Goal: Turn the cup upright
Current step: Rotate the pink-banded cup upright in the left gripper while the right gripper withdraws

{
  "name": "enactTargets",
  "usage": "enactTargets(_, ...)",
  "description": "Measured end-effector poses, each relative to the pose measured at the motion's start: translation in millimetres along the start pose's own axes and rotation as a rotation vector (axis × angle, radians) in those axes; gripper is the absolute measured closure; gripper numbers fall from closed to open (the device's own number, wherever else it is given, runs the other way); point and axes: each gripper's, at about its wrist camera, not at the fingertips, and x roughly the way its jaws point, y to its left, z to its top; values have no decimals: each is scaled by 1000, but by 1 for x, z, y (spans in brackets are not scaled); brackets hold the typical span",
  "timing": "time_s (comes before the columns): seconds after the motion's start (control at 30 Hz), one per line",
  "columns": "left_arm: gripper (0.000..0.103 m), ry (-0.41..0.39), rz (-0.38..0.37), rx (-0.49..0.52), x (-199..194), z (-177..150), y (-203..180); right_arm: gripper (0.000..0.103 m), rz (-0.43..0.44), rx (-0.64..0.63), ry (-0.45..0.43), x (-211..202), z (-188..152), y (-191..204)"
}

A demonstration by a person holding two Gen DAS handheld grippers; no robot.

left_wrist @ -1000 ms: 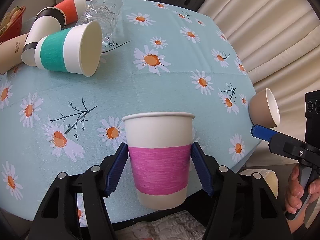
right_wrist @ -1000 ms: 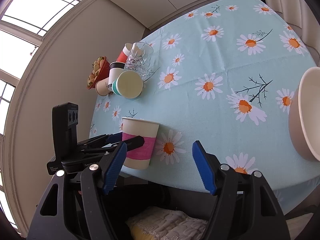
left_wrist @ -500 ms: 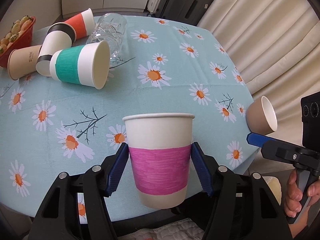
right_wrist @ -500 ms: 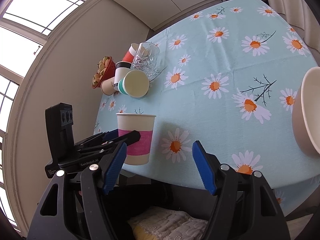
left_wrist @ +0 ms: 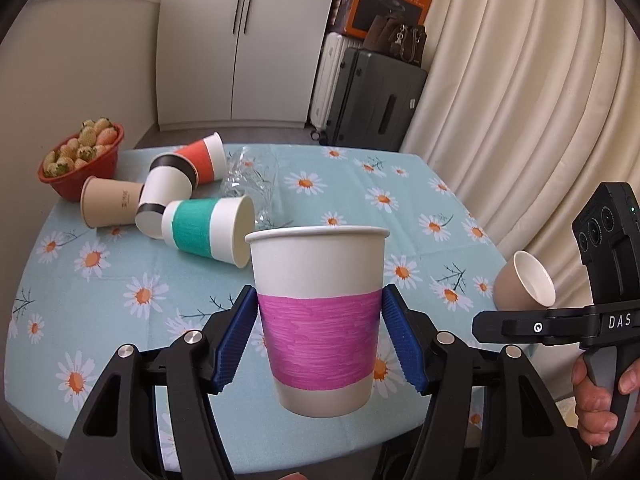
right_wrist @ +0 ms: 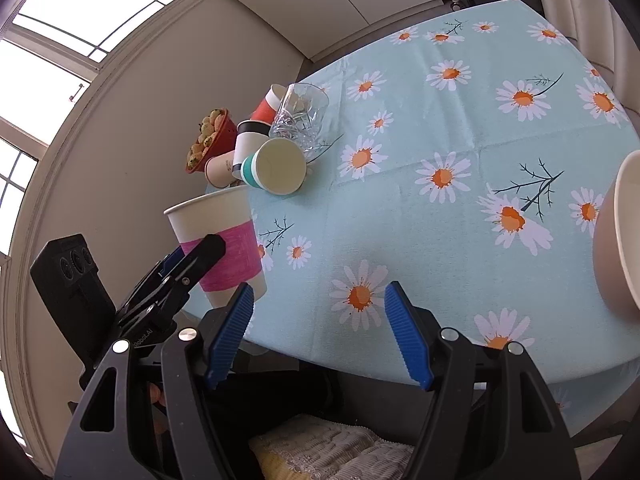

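My left gripper [left_wrist: 320,340] is shut on a white paper cup with a pink band [left_wrist: 320,316]. It holds the cup upright, mouth up, in the air over the table's near edge. The same cup shows in the right wrist view [right_wrist: 220,248], clamped by the left gripper [right_wrist: 192,260]. My right gripper [right_wrist: 318,332] is open and empty over the front edge of the daisy tablecloth [right_wrist: 460,128]. A tan cup [left_wrist: 524,284] lies on its side at the right edge of the table; it also shows in the right wrist view [right_wrist: 618,232].
At the far left lie a green-banded cup [left_wrist: 208,228], a black-banded cup [left_wrist: 168,192], a red cup [left_wrist: 202,160], a tan cup [left_wrist: 110,206] and a clear glass [left_wrist: 252,180], all on their sides. A red bowl of strawberries [left_wrist: 80,160] stands behind them. Curtains hang at the right.
My left gripper has lifted the pink-banded cup off the table and tilted the view up towards level. The right gripper has barely moved and stays open.
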Motion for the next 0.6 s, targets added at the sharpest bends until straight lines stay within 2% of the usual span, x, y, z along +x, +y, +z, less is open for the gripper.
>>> enactTargets(0.2, 41, -180, 78, -13, -8, -14, 0, 35, -3, -8, -15, -1, 5, 0)
enactTargets(0.47, 41, -458, 189, 27, 2, -61, -15, 35, 4, -9, -17, 1, 13, -4)
enactTargets(0.6, 41, -512, 230, -16, 10, -74, -14, 35, 2, -11, -6, 4, 14, -6)
